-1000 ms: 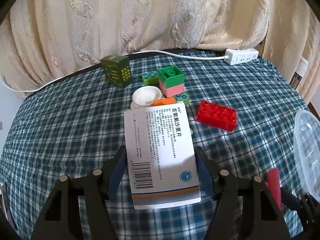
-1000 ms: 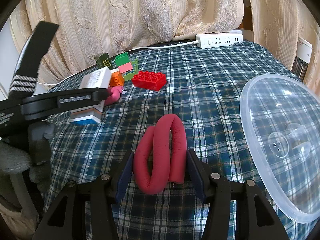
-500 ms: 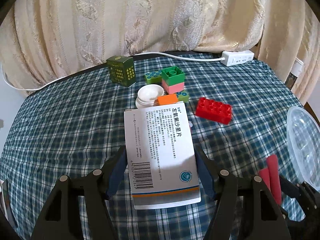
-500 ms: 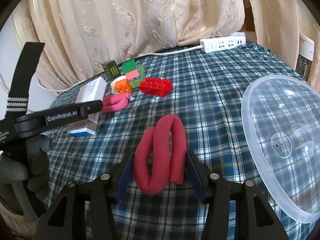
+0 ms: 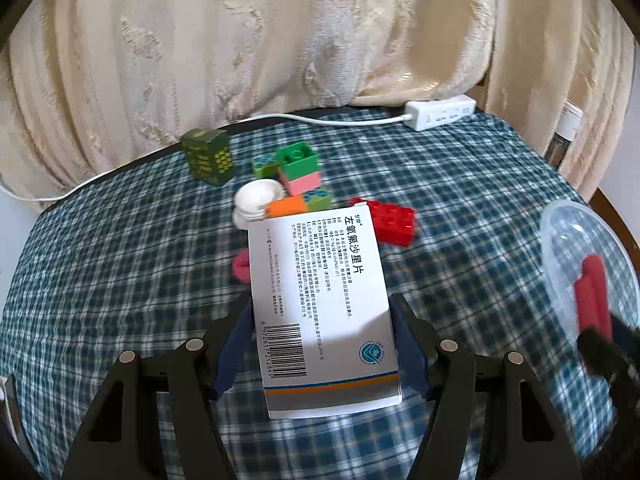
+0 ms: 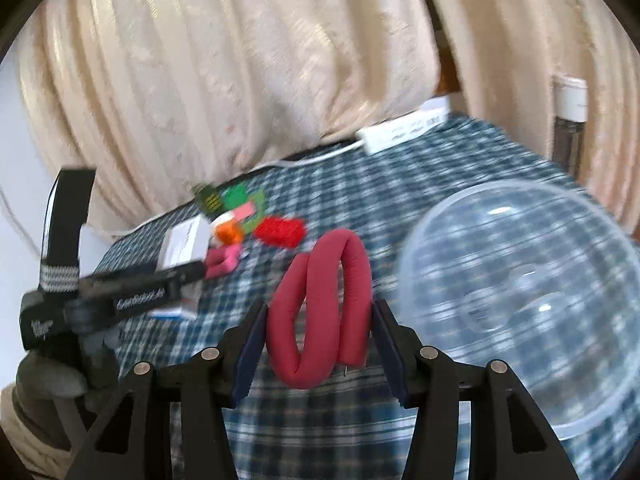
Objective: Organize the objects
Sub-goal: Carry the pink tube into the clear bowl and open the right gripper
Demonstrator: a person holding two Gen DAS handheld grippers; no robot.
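Left hand-held gripper (image 5: 322,344) clamps medicine box (image 5: 320,300); right hand-held gripper (image 6: 318,344) clamps red foam loop (image 6: 320,312)

— What's under my grippers?

— A table in a blue-green plaid cloth (image 5: 460,184). At its far edge I see a white power strip (image 5: 440,114).

— And on the cloth?

— A dark green carton (image 5: 208,156), a stack of green and pink blocks (image 5: 300,168), a white cap (image 5: 256,202), a red brick (image 5: 394,220), a pink loop (image 5: 241,268), and a clear plastic bowl (image 6: 520,300) at my right.
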